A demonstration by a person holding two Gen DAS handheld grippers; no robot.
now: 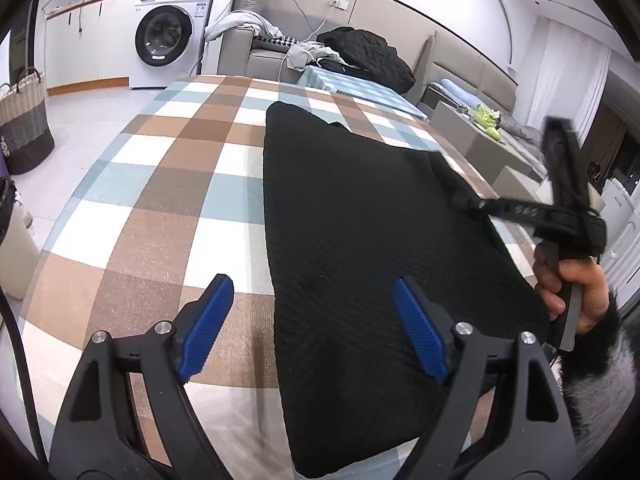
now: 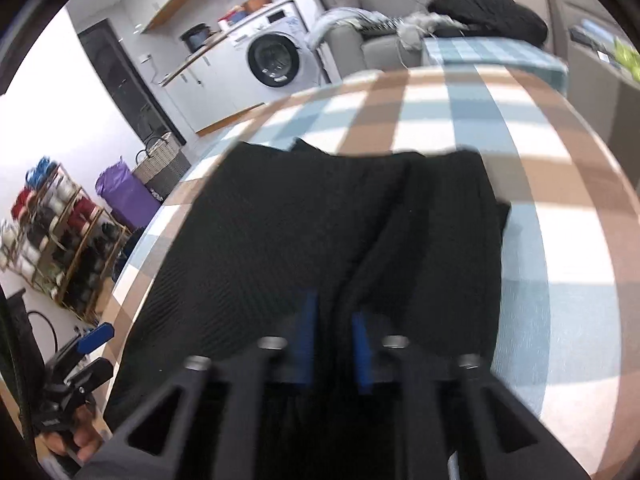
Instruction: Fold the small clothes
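A black ribbed garment (image 1: 360, 220) lies flat on the table's brown, blue and white checked cloth (image 1: 160, 184). My left gripper (image 1: 316, 316) stands open just above the garment's near left edge, one blue pad over the cloth and the other over the garment, gripping nothing. My right gripper (image 1: 470, 202) comes in from the right in a person's hand (image 1: 576, 292), its tips pinched on the garment's right edge. The blurred right wrist view shows the right gripper (image 2: 334, 320) shut on a raised ridge of the black garment (image 2: 280, 220). The left gripper (image 2: 94, 354) is at lower left.
A washing machine (image 1: 164, 36) and a woven basket (image 1: 24, 120) stand beyond the table's left side. Behind it are a sofa with dark clothes (image 1: 368, 56) and a blue-checked table (image 1: 360, 88). A shoe rack (image 2: 60, 240) and purple bag (image 2: 124, 192) are on the floor.
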